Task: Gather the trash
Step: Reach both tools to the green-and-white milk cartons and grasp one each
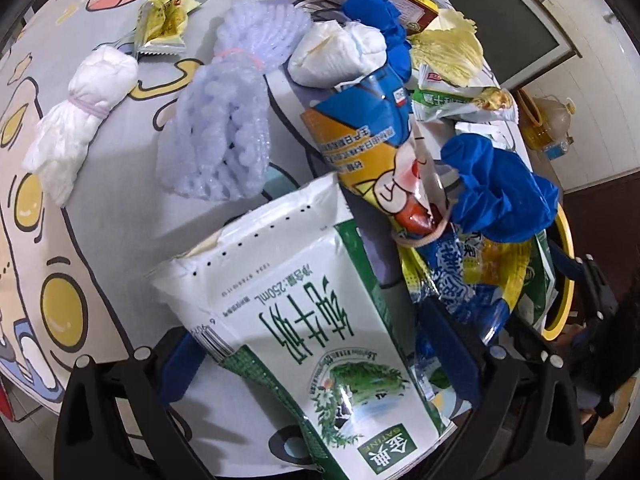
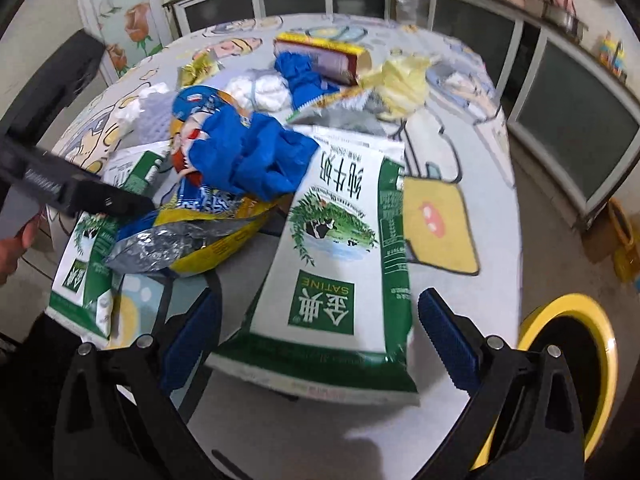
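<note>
Both tongs are wide open with nothing in them. Left tongs [image 1: 320, 356] straddle a milk carton [image 1: 316, 320] lying flat on the table [image 1: 120, 200], its long axis running straight away between the fingers. Right tongs [image 2: 320, 344] frame a second carton [image 2: 340, 256] the same way. The yellow-rimmed bin [image 2: 568, 344] sits just right of the right tongs, so that side looks nearer for dropping.

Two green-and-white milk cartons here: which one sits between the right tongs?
The flat carton at the table's near edge, right of the snack bags. The other carton lies under those bags.
</note>
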Available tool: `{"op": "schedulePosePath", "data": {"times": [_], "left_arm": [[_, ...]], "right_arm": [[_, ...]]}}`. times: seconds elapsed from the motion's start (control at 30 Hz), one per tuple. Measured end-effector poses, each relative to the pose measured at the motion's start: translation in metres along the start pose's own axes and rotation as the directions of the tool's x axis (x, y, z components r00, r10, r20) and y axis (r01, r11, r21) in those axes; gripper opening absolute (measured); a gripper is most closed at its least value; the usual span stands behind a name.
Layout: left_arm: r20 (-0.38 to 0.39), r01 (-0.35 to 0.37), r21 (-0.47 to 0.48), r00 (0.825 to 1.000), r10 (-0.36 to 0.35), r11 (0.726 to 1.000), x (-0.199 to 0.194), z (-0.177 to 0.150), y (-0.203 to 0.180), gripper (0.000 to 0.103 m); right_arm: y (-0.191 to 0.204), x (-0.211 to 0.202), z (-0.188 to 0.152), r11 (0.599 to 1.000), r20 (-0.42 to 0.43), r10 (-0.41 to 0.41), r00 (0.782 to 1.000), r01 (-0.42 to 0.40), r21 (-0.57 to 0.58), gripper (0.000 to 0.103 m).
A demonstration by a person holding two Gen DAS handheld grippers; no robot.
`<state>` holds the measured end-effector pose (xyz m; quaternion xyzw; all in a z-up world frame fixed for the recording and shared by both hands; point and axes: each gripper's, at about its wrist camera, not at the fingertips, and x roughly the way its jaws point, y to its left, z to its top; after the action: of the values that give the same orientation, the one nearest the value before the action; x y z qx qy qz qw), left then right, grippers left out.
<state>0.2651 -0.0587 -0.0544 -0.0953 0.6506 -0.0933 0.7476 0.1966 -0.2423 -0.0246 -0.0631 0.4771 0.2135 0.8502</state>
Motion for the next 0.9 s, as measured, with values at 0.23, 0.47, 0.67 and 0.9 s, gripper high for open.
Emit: {"op": "schedulePosePath", "data": {"times": [0.23,0.47,0.67,0.9], "left_arm": [[0.016,-0.002,0.014,1.000,0.002,1.000,0.001,-0.005,0.005,0.082],[0.053,-0.002,0.056,0.999,-0.001,0.998,-0.009,-0.019,0.004,0.076],[0.088,0.059,0.019,0.994,-0.060,0.998,-0.033,-0.030,0.028,0.074],[0.217,0.062,0.040,0.974,-0.069,0.997,-0.088,-0.045,0.047,0.073]], "right_arm": [[0.002,0.008,0.008,0.999,-0.031,0.021,0.999,-0.020,0.049,0.080],[0.002,0.004,0.012,0.990,-0.049,0.054,0.997,-0.047,0.133,0.070],[0.015,-0.027,0.009,0.991,0.007,0.047,0.999,-0.047,0.122,0.070],[0.014,-0.079,0.011,0.984,0.128,0.060,0.990,-0.080,0.156,0.070]]}}
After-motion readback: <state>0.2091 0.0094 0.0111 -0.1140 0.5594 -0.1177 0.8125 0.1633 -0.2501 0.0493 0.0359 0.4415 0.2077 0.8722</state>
